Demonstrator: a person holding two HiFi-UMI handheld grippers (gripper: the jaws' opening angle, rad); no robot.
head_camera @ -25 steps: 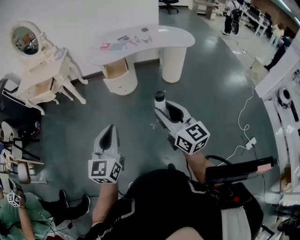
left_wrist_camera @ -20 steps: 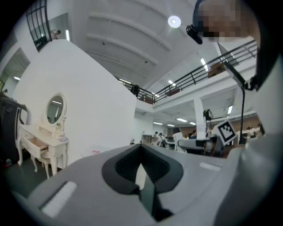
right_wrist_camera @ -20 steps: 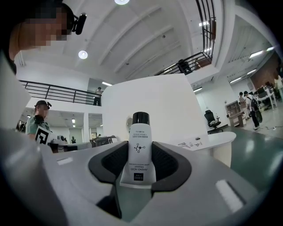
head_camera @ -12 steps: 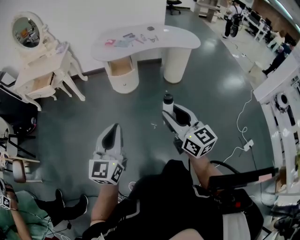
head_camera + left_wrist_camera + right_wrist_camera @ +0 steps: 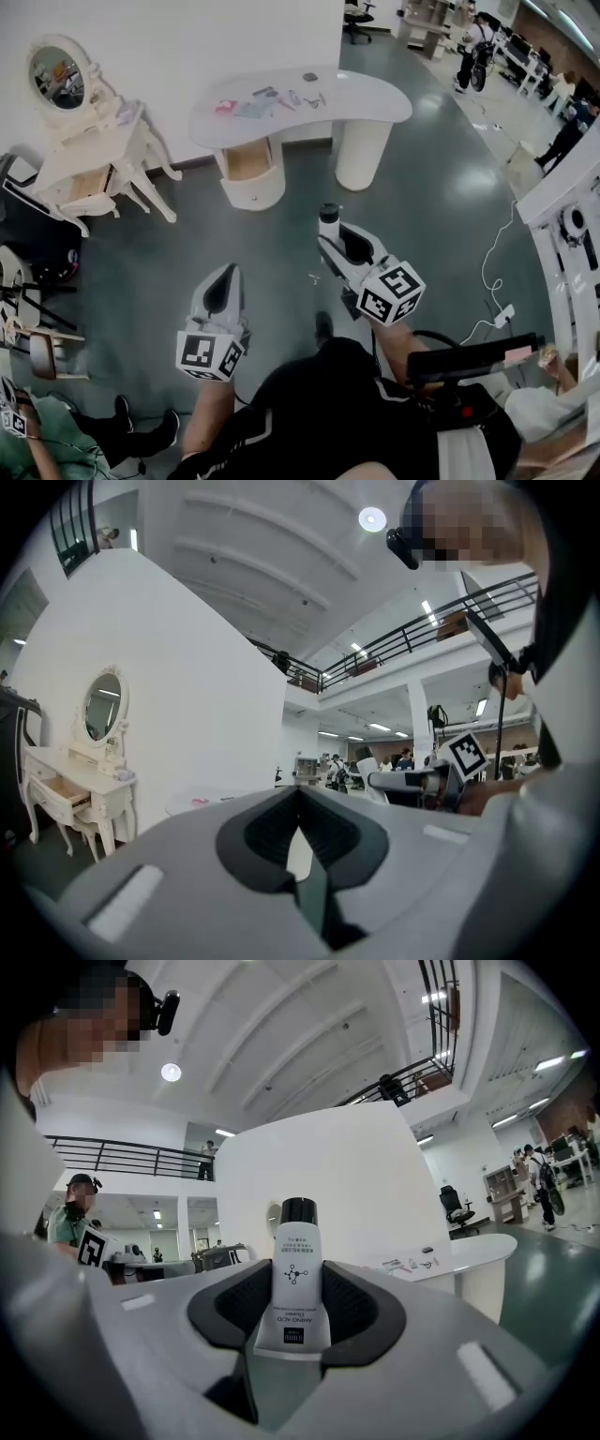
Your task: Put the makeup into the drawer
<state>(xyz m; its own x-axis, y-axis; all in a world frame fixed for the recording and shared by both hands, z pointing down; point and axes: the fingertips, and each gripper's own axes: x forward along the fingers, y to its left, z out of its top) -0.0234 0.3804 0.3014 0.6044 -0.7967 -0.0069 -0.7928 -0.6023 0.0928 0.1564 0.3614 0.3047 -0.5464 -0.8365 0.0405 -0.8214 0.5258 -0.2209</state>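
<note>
Grey floor below; right gripper holds one white tube.

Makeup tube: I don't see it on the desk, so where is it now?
The makeup tube is clamped in the right gripper, right of centre in the head view, over the floor short of the curved desk and its open drawer.

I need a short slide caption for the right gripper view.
Right gripper holds a white black-capped tube; curved desk ahead.
</note>
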